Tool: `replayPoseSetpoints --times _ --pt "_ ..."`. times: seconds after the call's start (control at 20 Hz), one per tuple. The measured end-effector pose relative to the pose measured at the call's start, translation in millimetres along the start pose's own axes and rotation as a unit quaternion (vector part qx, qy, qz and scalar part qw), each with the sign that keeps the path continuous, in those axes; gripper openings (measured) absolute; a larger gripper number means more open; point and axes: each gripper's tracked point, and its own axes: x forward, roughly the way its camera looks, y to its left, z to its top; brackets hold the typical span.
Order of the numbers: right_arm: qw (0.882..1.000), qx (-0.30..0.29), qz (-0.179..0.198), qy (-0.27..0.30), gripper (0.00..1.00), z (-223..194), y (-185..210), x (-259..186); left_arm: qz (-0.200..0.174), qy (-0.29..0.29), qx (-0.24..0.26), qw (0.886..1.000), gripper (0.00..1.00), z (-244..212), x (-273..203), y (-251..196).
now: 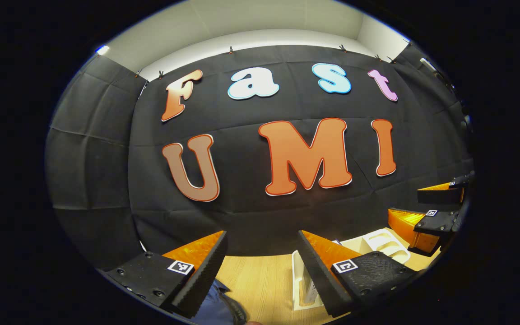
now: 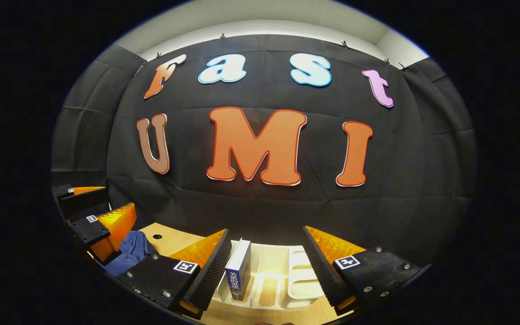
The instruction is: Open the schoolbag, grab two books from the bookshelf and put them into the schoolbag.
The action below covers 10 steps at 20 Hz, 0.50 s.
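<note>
I see a light wooden table (image 1: 260, 280) running up to the booth's black cloth wall (image 2: 260, 212), with a pale band of ceiling (image 1: 251, 22) showing above the cloth's clipped top edge

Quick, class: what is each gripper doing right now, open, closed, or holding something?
Left gripper: open, holding nothing, above the wooden table.
Right gripper: open, holding nothing, facing the blue book in the white bookshelf.

Bright light from above; sharp centre; strong fisheye bending at edges.
</note>
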Motion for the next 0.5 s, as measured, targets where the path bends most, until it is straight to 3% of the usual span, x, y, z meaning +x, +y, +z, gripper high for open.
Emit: replayPoseSetpoints --times 0.05,0.4,0.5 --pt "1.0 0.0 0.003 0.0 0.94 -0.3 2.5 0.5 0.006 0.001 0.0 1.0 1.0 -1.5 -1.7 4.7" --pt "1.0 -0.002 0.031 0.005 0.94 -4.3 16.9 0.6 0.042 0.01 -0.004 0.999 0.95 -8.8 -18.7 29.4" --pt "0.999 0.001 0.037 0.008 0.94 -6.5 16.2 0.6 0.045 -0.001 -0.005 0.999 1.0 -5.3 -25.4 37.6"
